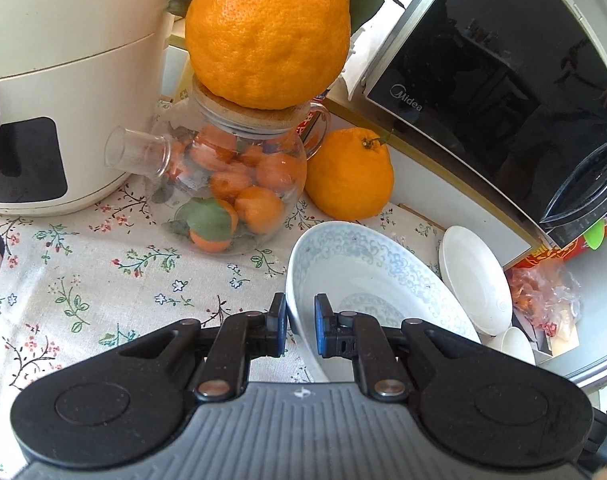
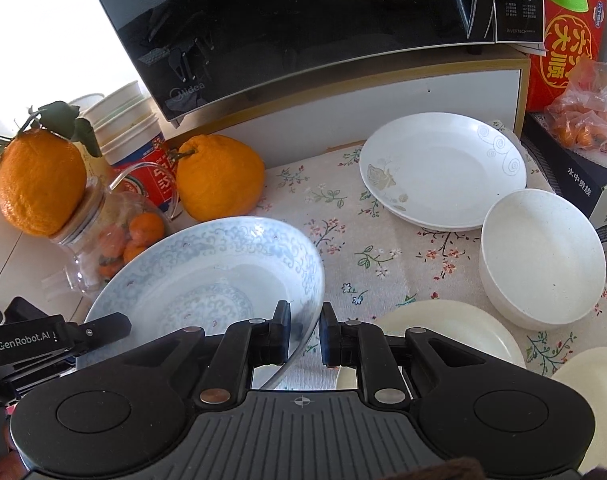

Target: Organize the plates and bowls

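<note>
Held: blue-patterned plate (image 2: 207, 276) pinched at opposite rims by left gripper (image 1: 300, 330) and right gripper (image 2: 305, 334).
Stacked: white plates (image 2: 443, 168) by the microwave.
Left: white bowl (image 2: 543, 256), cream plates (image 2: 455, 332) loose on the desk (image 2: 363, 248).

Both grippers, left gripper (image 1: 299, 326) and right gripper (image 2: 305, 332), are black with blue-padded jaws, ribbed grey housings and metal pivot pins.

Floral tablecloth (image 2: 343, 216) covers table. Resting on it: white plates (image 2: 443, 168) upper right, white bowl (image 2: 543, 256) right, glass teapot (image 1: 231, 184) and orange (image 2: 219, 178) left.
</note>
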